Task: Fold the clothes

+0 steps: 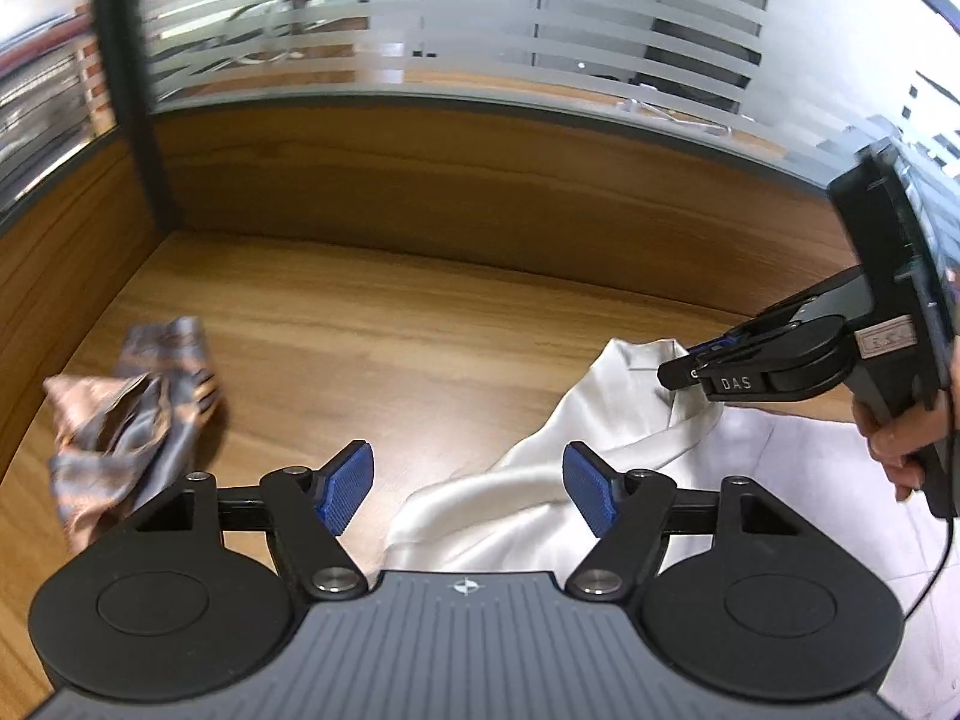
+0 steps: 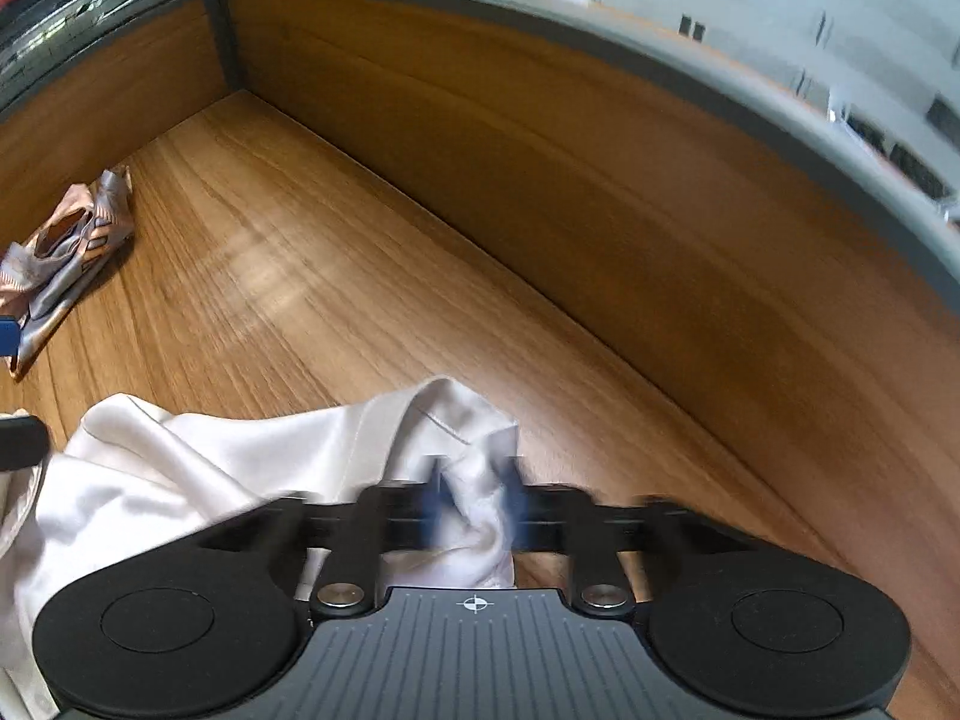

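A white satin shirt (image 1: 606, 420) lies crumpled on the wooden table, right of centre in the left wrist view. My left gripper (image 1: 468, 489) hangs open just above its near edge, blue pads (image 1: 348, 489) wide apart with nothing between them. My right gripper (image 1: 690, 369) comes in from the right, held by a hand (image 1: 894, 450), and is shut on the shirt near its collar. In the right wrist view the right gripper (image 2: 474, 495) is blurred, its jaws pinching a bunch of the white shirt (image 2: 252, 456).
A crumpled patterned scarf (image 1: 132, 414) in grey and peach lies at the left of the table (image 1: 390, 330), also far left as the scarf (image 2: 66, 246) in the right wrist view. Wooden partition walls (image 2: 600, 180) with striped glass above close off the back and left.
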